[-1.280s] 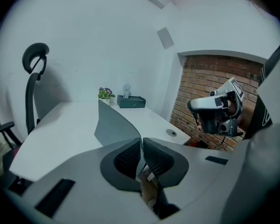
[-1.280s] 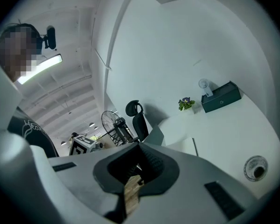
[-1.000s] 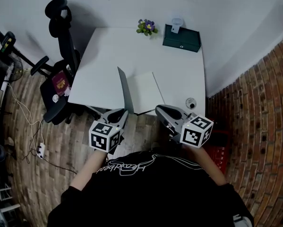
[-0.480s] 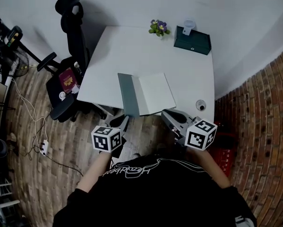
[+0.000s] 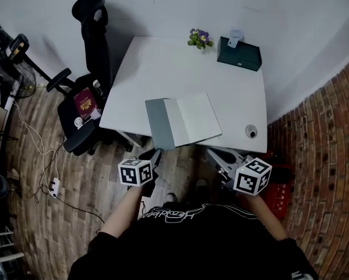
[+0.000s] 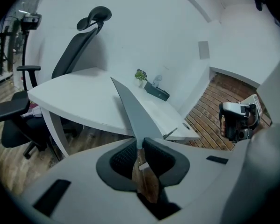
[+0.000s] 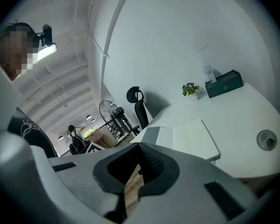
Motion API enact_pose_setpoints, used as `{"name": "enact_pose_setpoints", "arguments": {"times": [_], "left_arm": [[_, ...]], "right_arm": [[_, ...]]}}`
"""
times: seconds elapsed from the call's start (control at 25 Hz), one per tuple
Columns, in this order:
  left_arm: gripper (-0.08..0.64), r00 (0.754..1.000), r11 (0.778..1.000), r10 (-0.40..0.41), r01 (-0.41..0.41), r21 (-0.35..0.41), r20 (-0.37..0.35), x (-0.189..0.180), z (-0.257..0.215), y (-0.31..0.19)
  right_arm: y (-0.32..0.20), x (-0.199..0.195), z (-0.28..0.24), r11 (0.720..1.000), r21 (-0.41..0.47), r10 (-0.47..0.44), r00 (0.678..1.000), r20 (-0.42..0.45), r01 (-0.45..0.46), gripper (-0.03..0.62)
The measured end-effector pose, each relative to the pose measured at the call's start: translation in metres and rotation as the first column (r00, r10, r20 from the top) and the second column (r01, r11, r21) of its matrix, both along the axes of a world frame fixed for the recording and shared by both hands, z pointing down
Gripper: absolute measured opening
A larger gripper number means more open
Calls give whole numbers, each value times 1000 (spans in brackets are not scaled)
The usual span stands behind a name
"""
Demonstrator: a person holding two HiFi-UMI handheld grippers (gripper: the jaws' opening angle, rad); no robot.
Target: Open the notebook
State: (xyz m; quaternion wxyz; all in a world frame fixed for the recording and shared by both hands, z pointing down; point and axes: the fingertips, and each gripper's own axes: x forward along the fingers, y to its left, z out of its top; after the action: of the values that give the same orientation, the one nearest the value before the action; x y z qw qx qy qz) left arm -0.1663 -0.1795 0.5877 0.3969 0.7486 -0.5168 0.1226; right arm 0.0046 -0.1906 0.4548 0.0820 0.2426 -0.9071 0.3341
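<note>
**A:** Where is the notebook [image 5: 183, 120]?

**B:** It lies open on the tabletop [image 5: 162, 69] at the near edge. Its grey cover is spread to the left, with a corner hanging over the edge.

**A:** And the jaws?

**B:** The left gripper [image 5: 155, 154] sits just off that corner, its jaws almost together and beginning to part, with nothing between them. The right gripper [image 5: 212, 155] is beside it, its jaws together and empty.

**A:** What else is there?

**B:** A green box [image 5: 239, 53] and flowers [image 5: 198, 37] at the far edge, and an office chair [image 5: 90, 45] to the left.
</note>
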Motion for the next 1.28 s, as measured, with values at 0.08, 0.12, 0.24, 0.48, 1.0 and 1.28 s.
{"name": "enact_pose_setpoints", "arguments": {"times": [0.08,0.12,0.24,0.48,1.0,1.28], "left_arm": [[66,1000,1000,7,-7,2,6,-2,4,0],[85,1000,1000,9,-9,4,9,-3,5,0],[154,1000,1000,14,-14,6,3,-7,10,-1],[290,998,997,63,-63,42,-3,-10,-4,8],[299,970,921,226,-244,304,95,-17,-128,47],[147,933,818,348,-352,454,97,3,-194,80]], "right_arm": [[4,1,0,1000,2,12,1000,-8,-12,0],[5,2,0,1000,3,15,1000,-11,-15,0],[13,0,-1,1000,9,12,1000,-20,-12,0],[26,-14,-18,999,51,6,999,-33,-4,0],[62,-65,-51,987,158,-38,999,30,33,0],[84,-82,-73,965,252,-86,995,55,69,0]]}}
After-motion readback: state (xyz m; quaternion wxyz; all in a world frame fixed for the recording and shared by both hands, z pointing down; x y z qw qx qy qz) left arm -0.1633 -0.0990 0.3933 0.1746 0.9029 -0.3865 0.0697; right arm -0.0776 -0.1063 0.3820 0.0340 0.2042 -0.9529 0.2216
